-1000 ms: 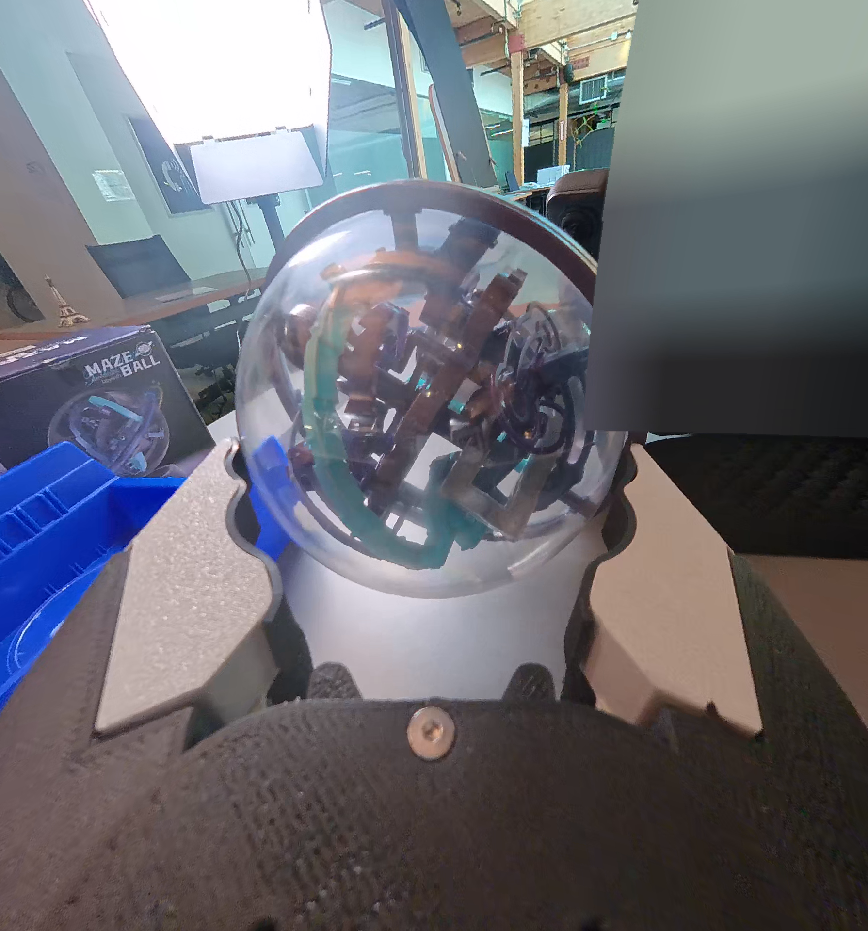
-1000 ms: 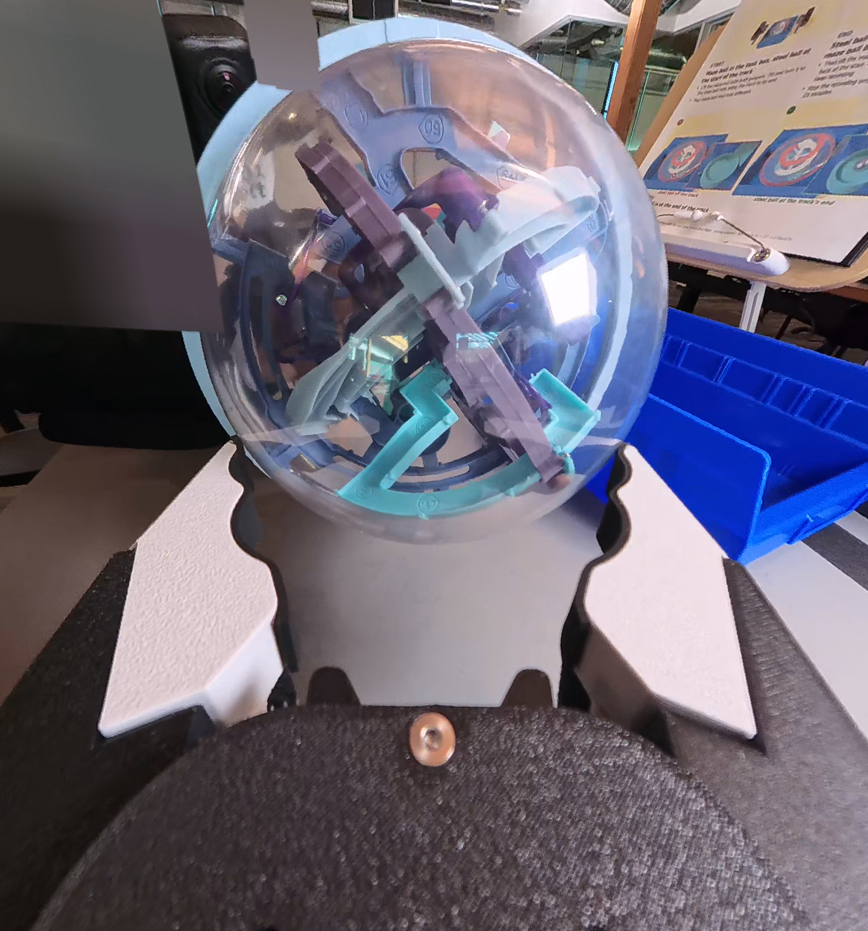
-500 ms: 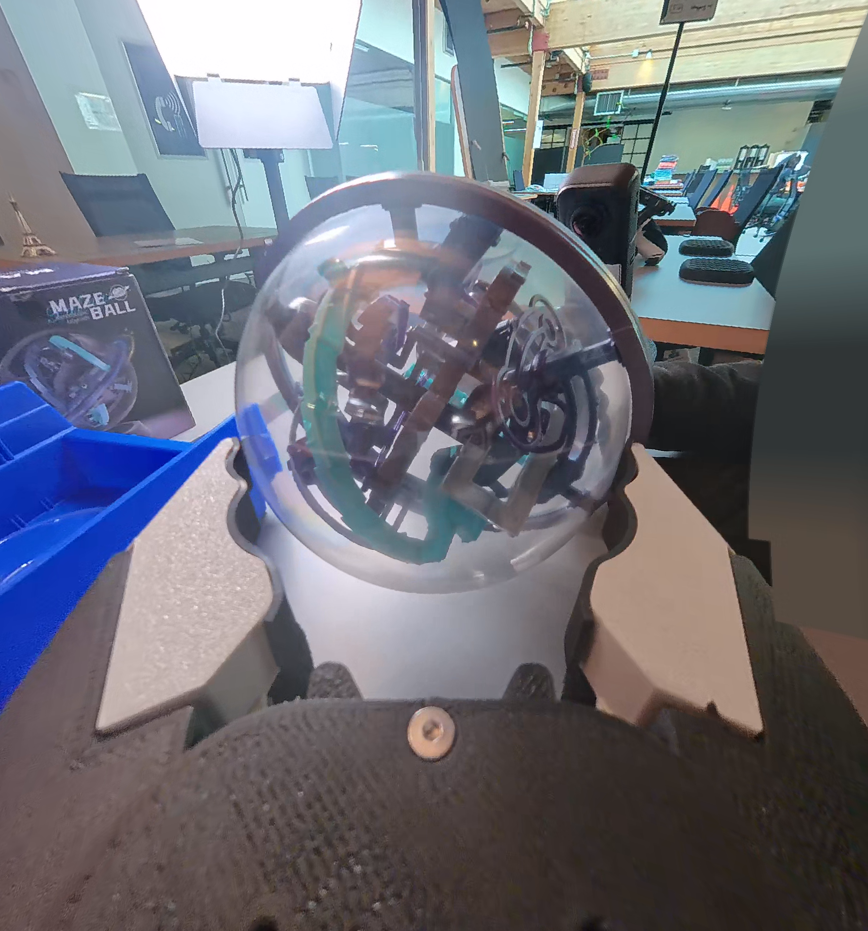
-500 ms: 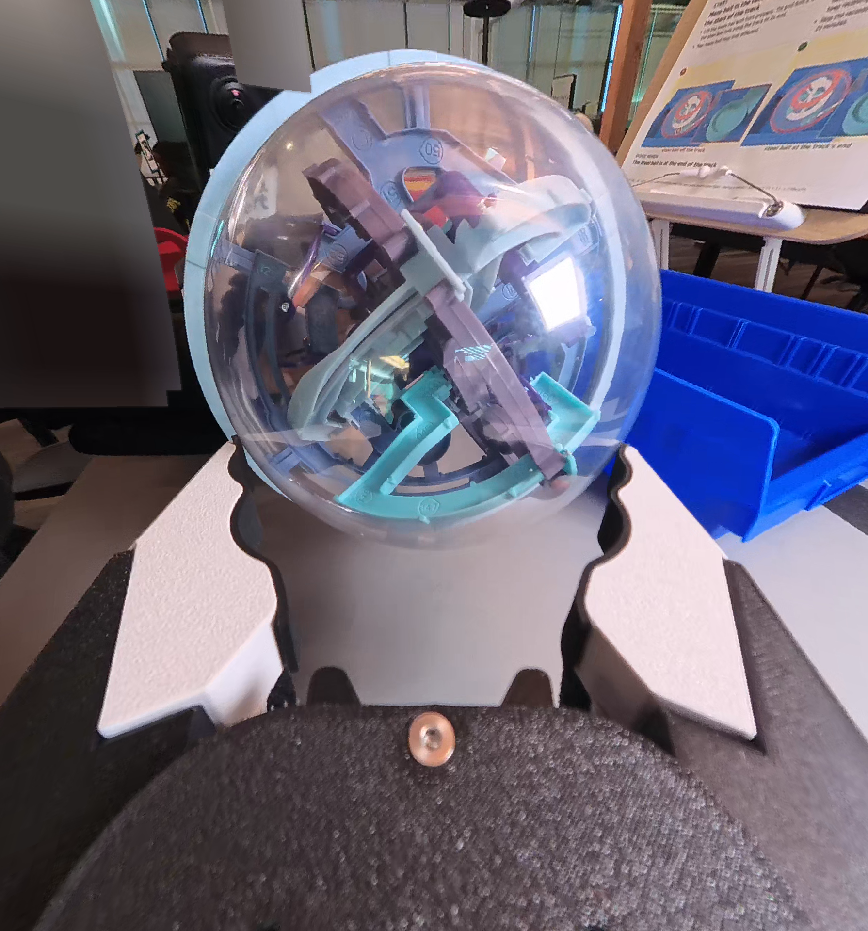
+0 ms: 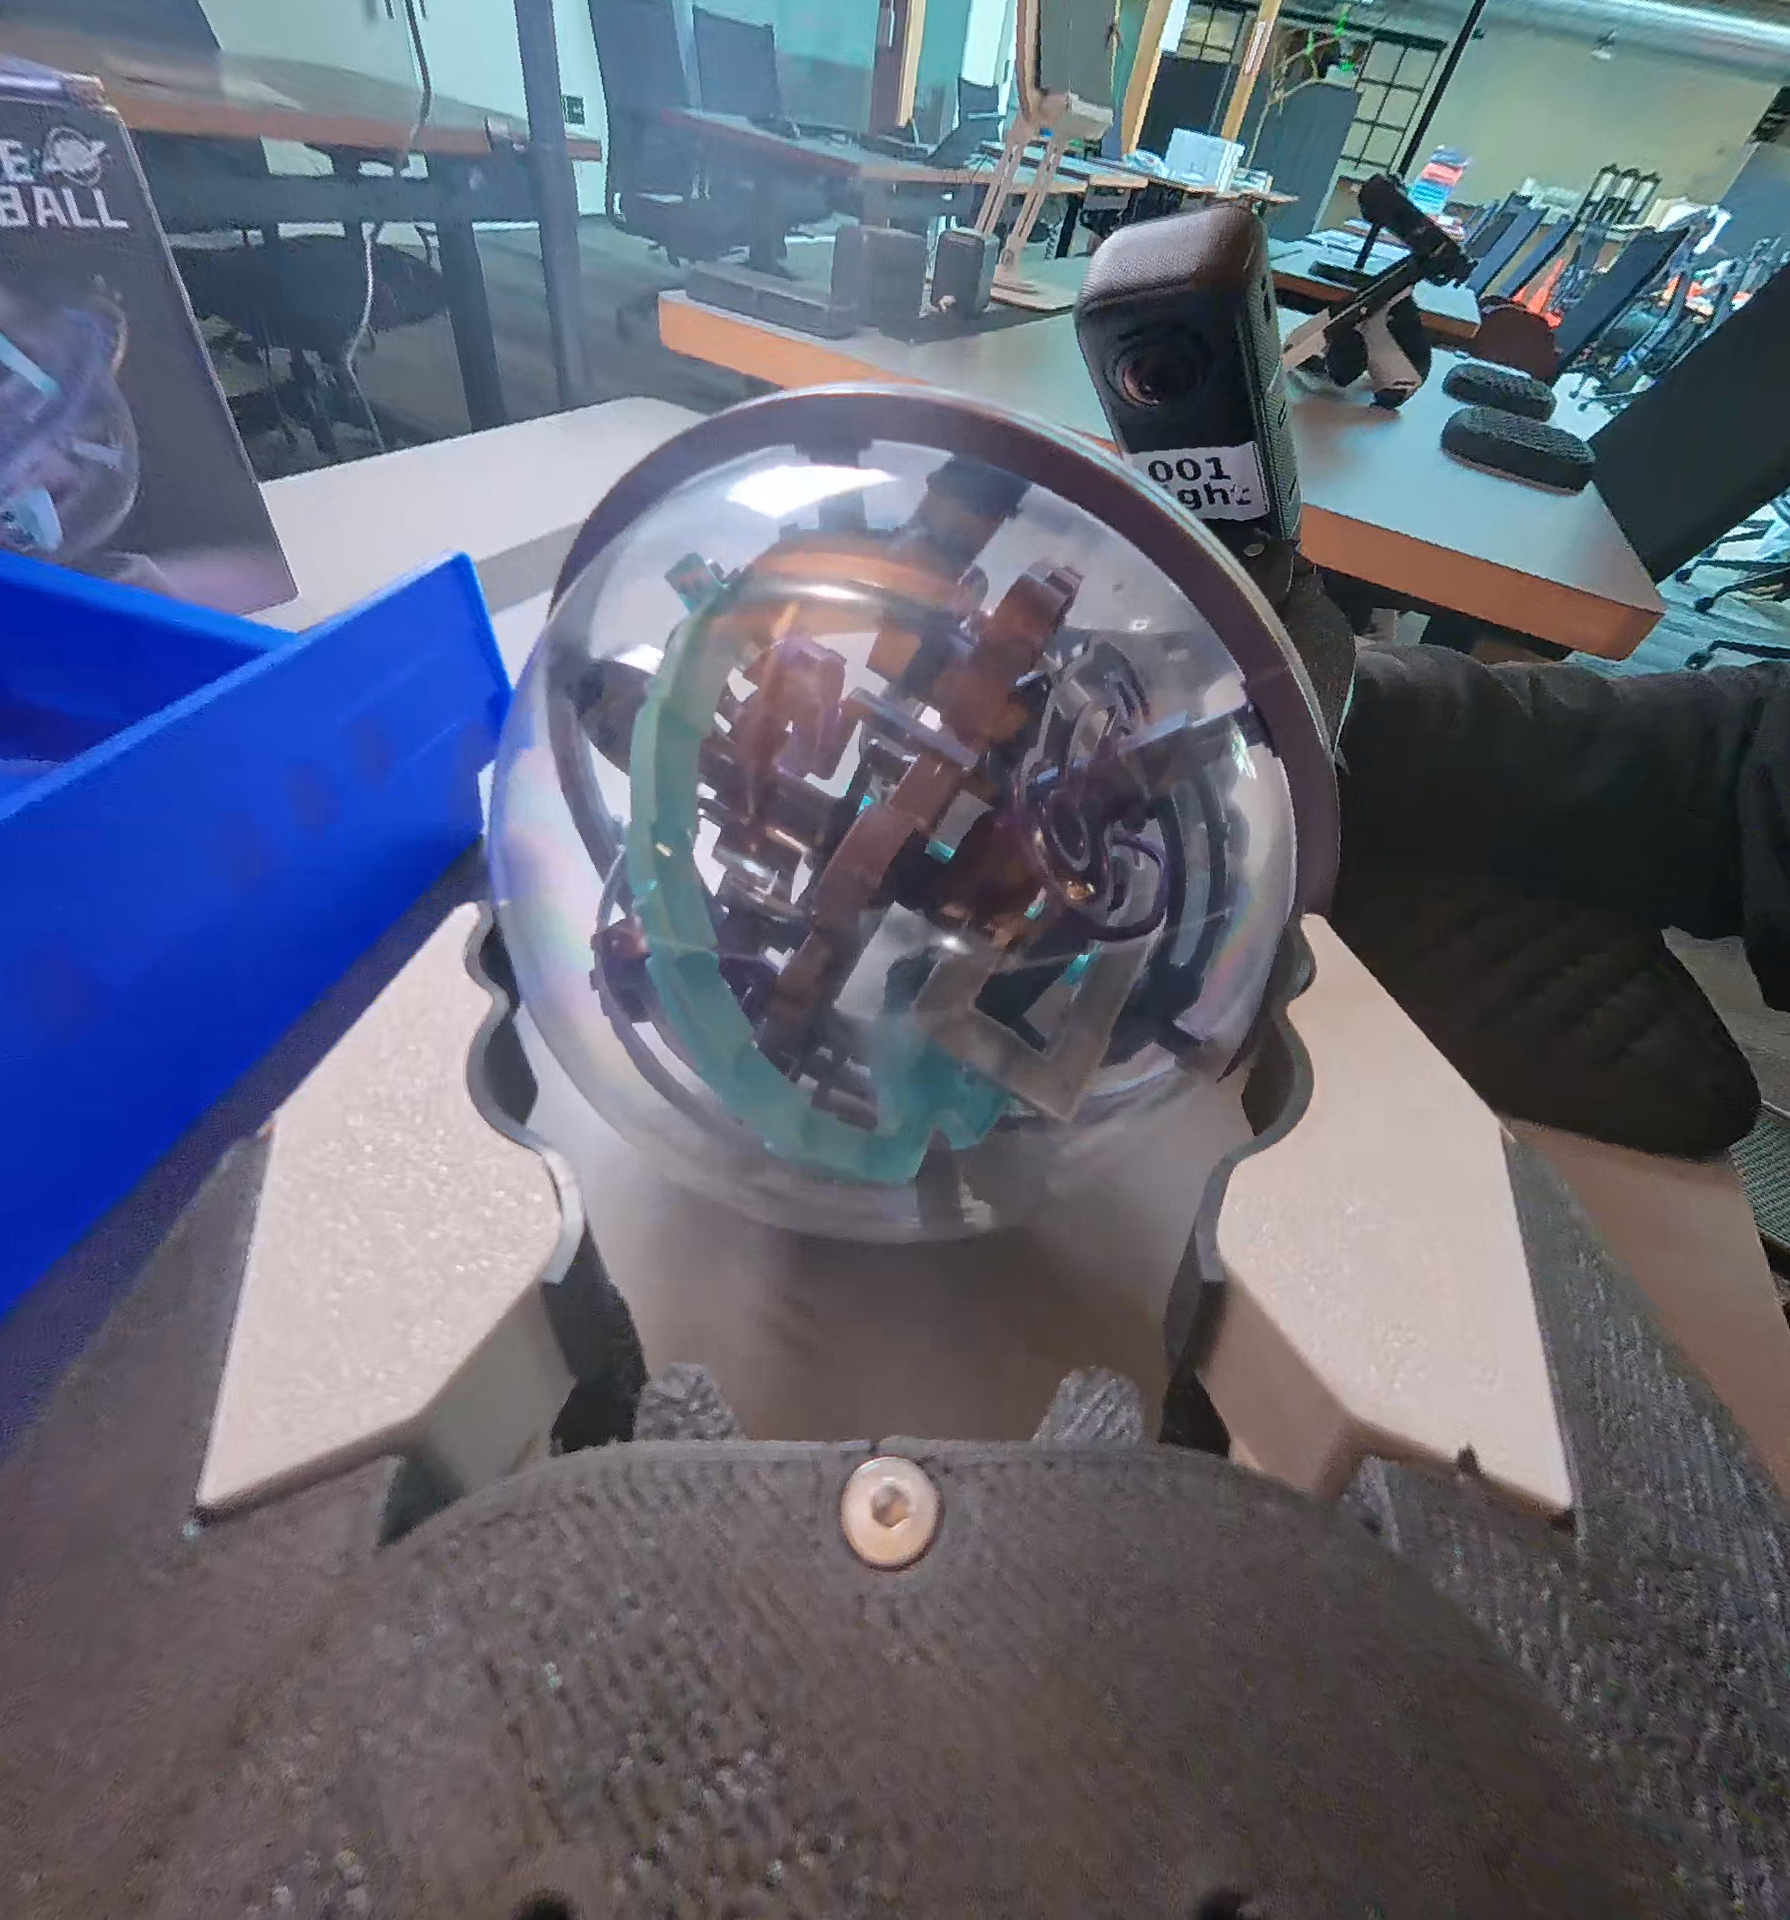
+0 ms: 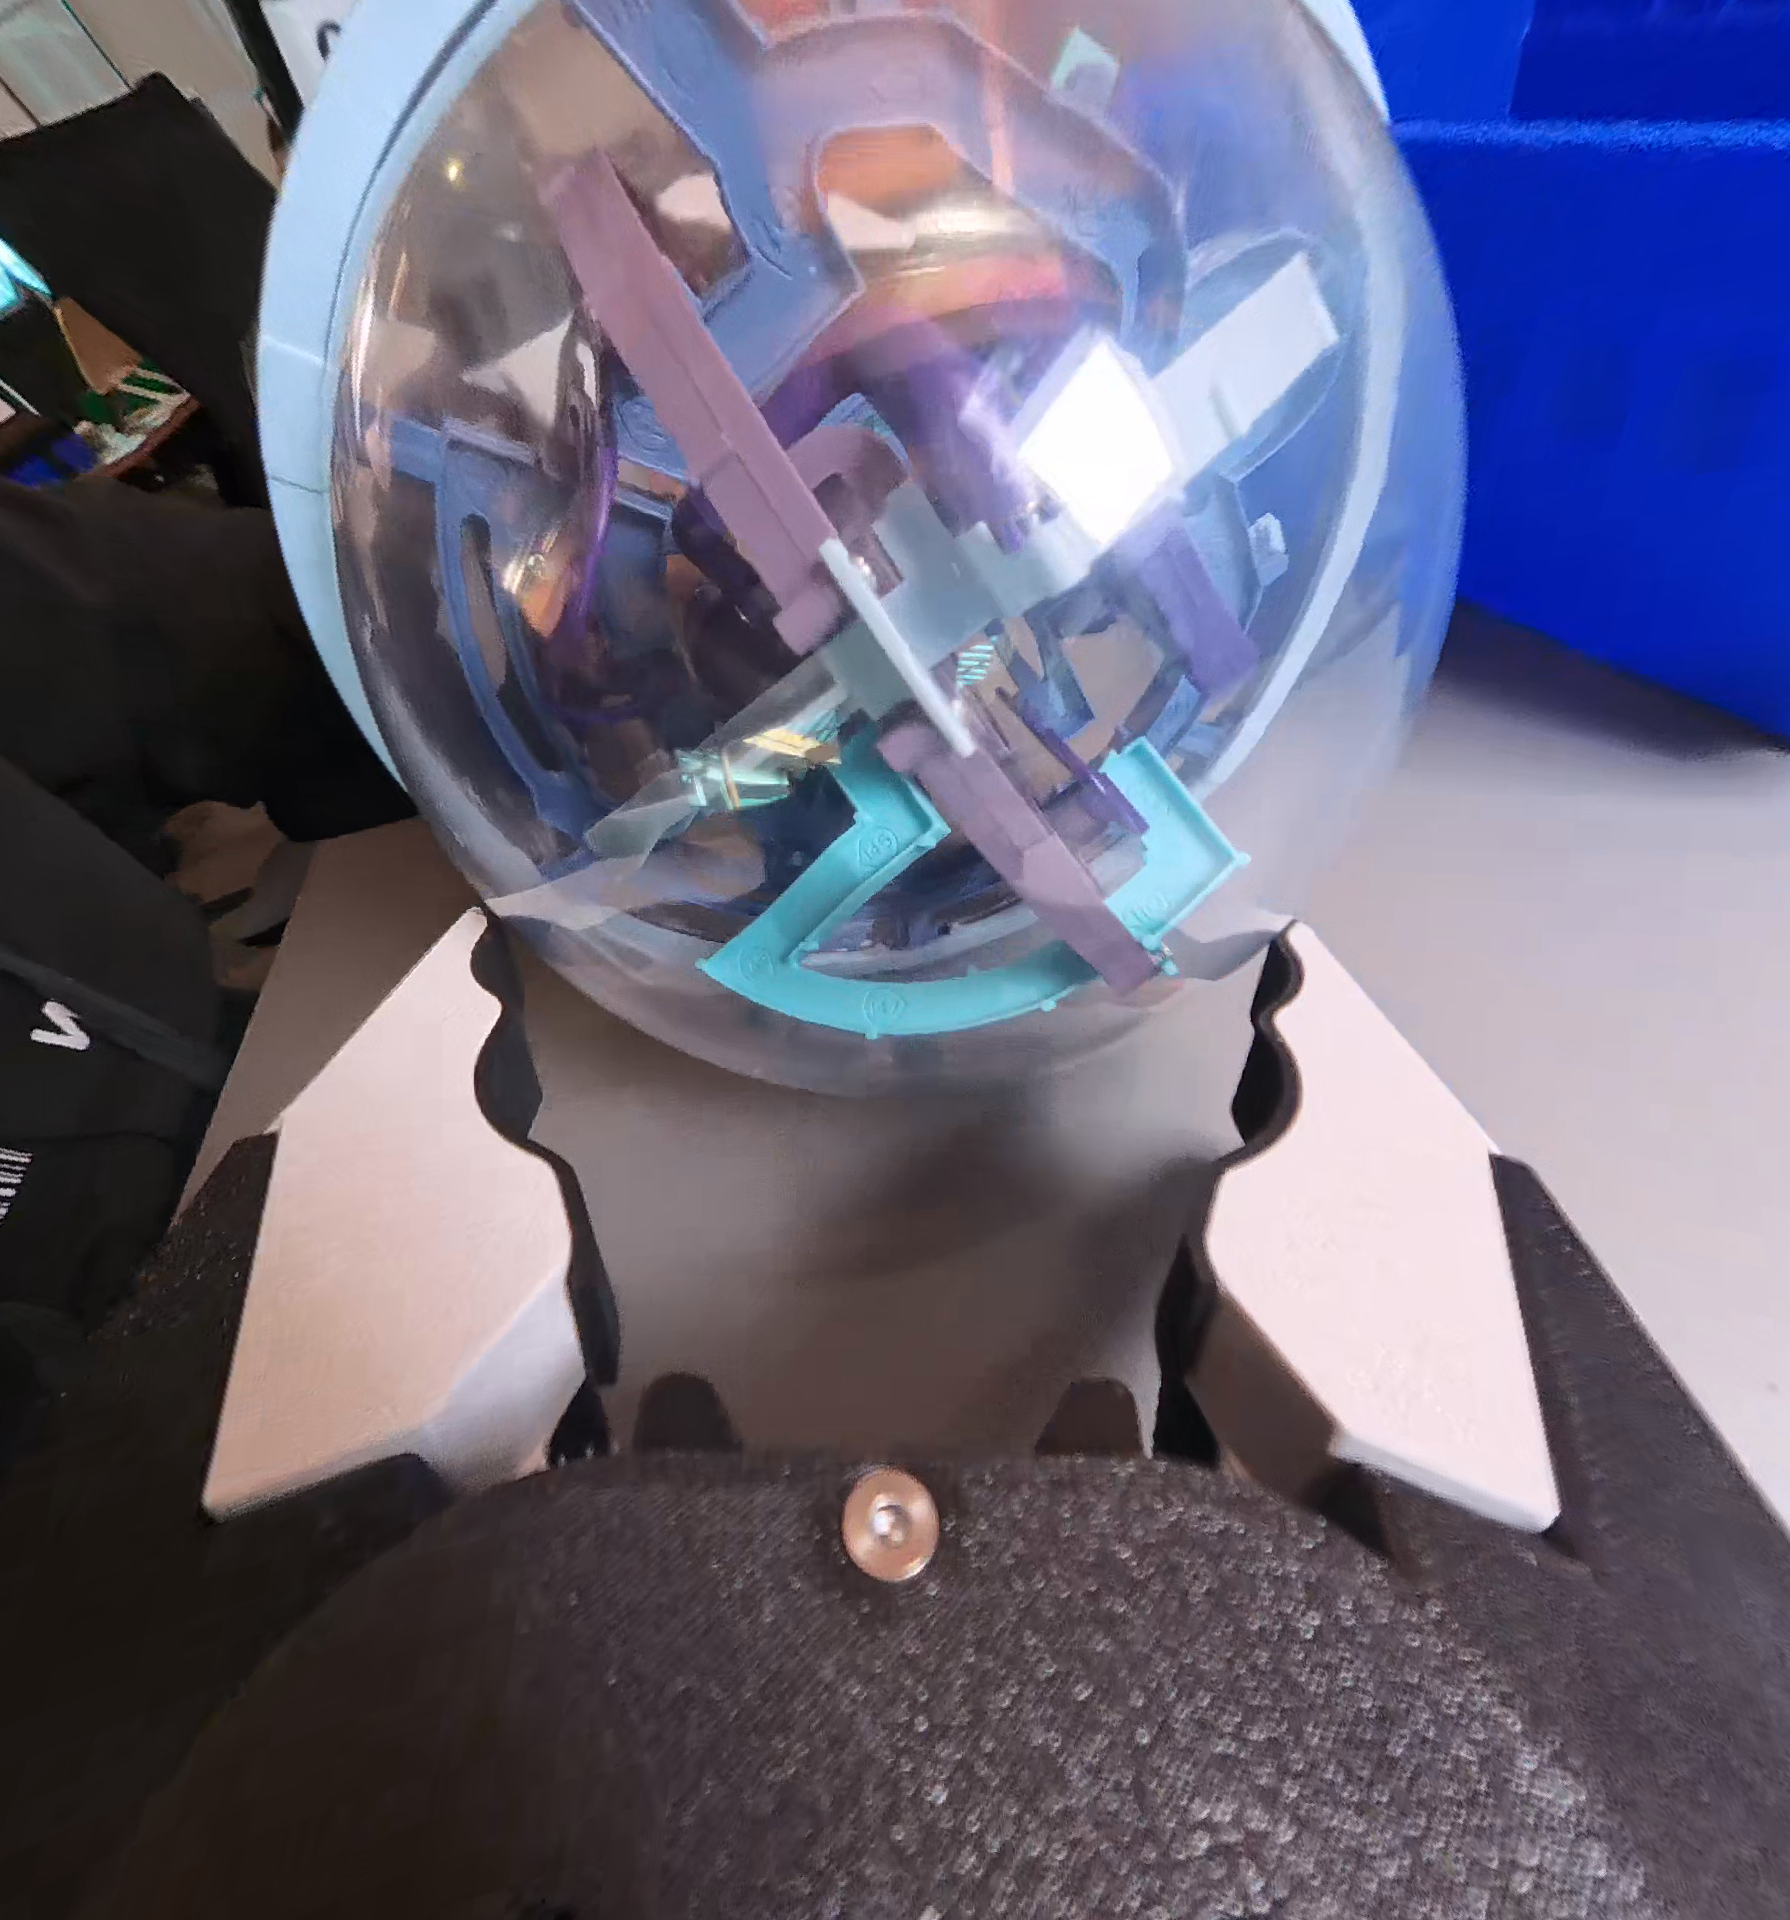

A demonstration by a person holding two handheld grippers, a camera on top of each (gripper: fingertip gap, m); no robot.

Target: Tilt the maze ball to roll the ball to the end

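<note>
Item: clear maze ball, raised above the pale table, beside the blue bin. We log left gripper and right gripper both clamped on it from opposite sides.

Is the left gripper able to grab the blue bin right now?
Probably not. The left gripper already has the maze ball filling the space between its fingers, so though the blue bin sits close by, nothing is free to grab it.

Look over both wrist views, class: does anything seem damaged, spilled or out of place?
Nothing stands out. The clear maze ball looks whole and sits between both grippers' fingers. The blue bin and the printed box stand beside it on the table.
</note>
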